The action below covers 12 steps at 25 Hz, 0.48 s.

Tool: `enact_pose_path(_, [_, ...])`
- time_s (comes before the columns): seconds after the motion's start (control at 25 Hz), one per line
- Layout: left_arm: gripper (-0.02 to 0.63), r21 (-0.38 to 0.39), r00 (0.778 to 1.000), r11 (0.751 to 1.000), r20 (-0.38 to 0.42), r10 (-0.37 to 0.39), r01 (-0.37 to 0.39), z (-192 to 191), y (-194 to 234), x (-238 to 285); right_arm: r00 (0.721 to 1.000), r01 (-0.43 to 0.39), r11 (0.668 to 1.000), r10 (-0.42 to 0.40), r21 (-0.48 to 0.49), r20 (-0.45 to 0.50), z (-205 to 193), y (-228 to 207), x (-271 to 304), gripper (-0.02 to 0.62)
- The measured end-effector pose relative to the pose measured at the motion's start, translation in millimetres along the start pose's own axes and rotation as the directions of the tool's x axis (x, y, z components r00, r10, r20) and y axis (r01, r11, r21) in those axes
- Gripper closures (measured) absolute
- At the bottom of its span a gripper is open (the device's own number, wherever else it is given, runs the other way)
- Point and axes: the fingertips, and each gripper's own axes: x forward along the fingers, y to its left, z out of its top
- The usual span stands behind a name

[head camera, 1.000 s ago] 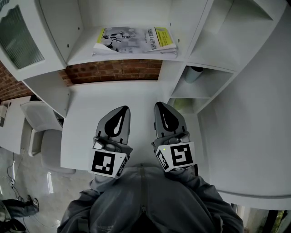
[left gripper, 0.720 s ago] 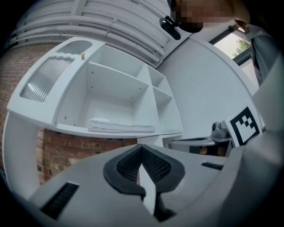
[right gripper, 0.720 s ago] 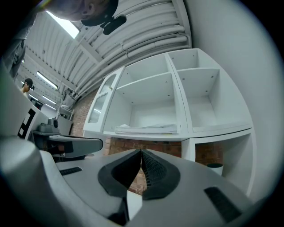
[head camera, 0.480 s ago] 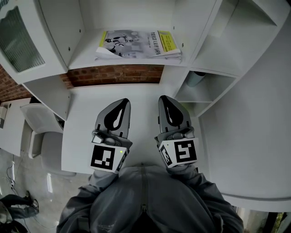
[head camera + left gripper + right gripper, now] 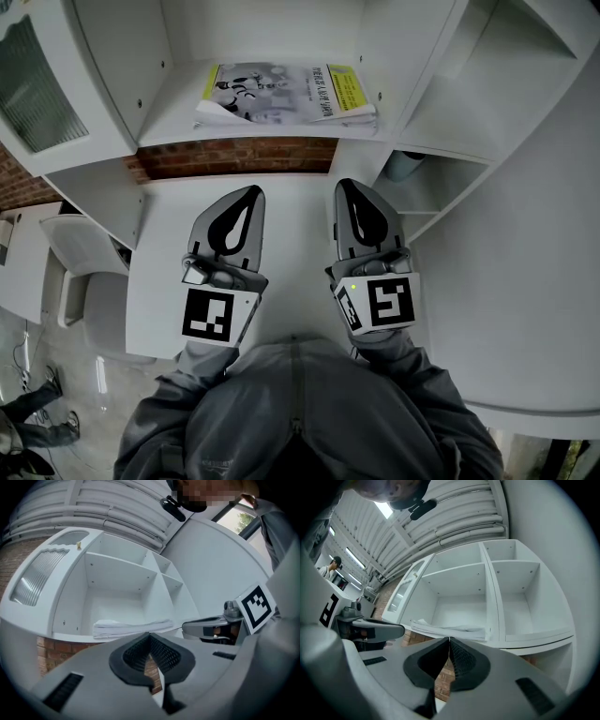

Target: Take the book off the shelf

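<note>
Book (image 5: 281, 92) flat on shelf (image 5: 173, 120), ahead & above, long axis crosswise. L gripper (image 5: 249, 192), R gripper (image 5: 348, 186) approx equally near; both pinched together, empty.

The book (image 5: 281, 91), thin and soft-covered with a grey-white cover and a yellow-green panel, lies flat, cover up, on the white shelf (image 5: 169, 127) near its front edge.
</note>
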Motion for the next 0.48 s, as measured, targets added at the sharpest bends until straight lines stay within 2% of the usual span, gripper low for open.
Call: enact_pose_path(0.48, [0.6, 0.098, 1.0, 0.995, 0.016, -0.007, 0.006, 16, 12, 17, 0.999, -0.024, 0.997, 0.027, -0.076, 0.034, 19, 0, 17, 0.568])
